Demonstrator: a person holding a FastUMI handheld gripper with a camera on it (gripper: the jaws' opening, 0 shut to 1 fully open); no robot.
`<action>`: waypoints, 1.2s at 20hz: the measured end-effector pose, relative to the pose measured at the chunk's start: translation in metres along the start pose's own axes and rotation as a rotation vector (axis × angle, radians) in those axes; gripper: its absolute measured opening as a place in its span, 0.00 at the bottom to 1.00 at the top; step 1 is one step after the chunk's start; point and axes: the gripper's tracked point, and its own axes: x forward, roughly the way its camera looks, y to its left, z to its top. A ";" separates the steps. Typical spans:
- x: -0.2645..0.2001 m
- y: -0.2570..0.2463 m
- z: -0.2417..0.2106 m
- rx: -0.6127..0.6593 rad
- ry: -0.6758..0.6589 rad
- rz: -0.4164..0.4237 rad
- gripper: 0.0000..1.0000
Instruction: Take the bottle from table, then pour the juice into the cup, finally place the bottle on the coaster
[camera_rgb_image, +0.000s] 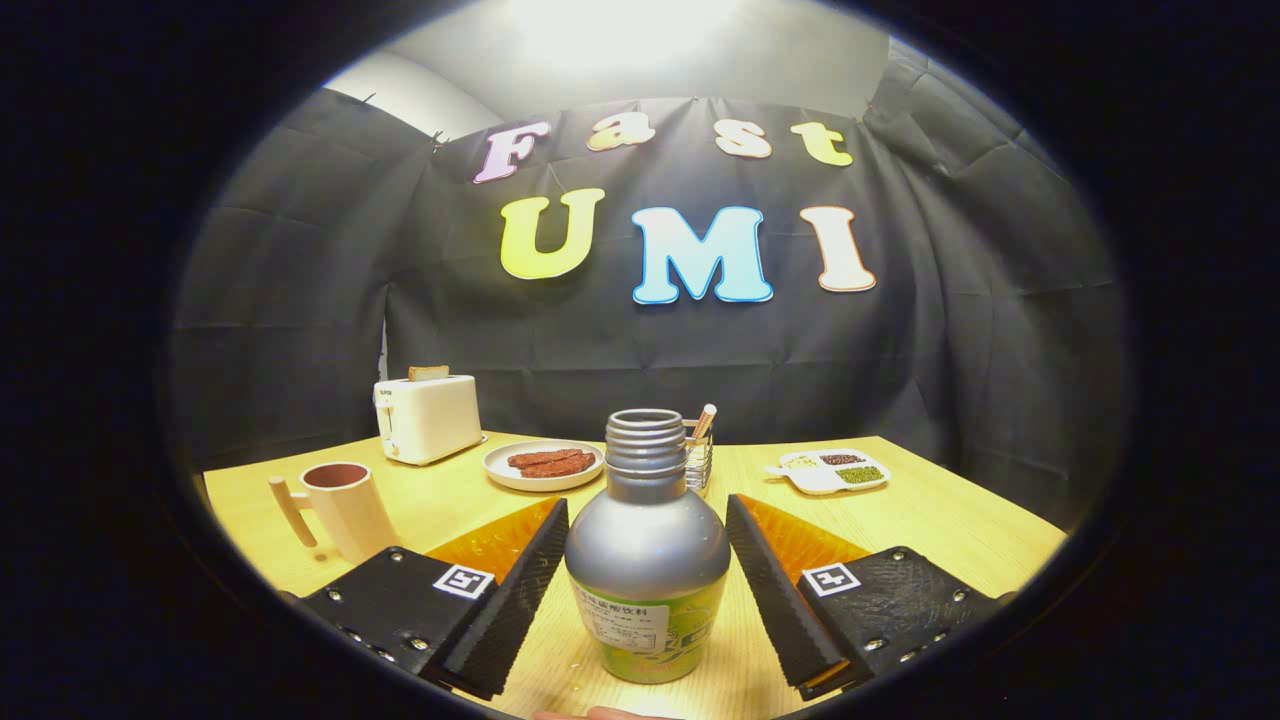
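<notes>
Black cloth walls in the booth behind a pale wooden worktop (930, 520) lit from above.

Gripper view: the fingers (647, 590) are spread wide, one to each side of the bottle (648, 560), with a gap visible between each ribbed black pad and the bottle's body, so neither finger presses on it. The bottle stands upright on the worktop between the fingers. It has a grey shoulder and neck, a threaded mouth with no cap on it, and a green label low on its body.

Beyond the left finger and off to that side stands the cup (345, 508), a pale mug with a dark rim and a stick-like handle pointing away from the bottle. It is well apart from the bottle.

Farther beyond the fingers, near the cloth wall, a white toaster (428, 418) stands on the left with a slice of bread showing at its top. Beside it lies a plate (543, 466) carrying reddish-brown strips. Just behind the bottle's neck is a wire holder (699, 455) with a stick rising from it. Beyond the right finger sits a white divided tray (828, 472) with small portions in its compartments.
</notes>
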 end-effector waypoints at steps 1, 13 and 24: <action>0.002 -0.002 -0.002 -0.014 0.004 -0.011 0.97; 0.018 -0.011 -0.024 0.002 0.062 -0.077 0.82; 0.054 0.047 0.011 -0.425 0.087 -0.040 0.80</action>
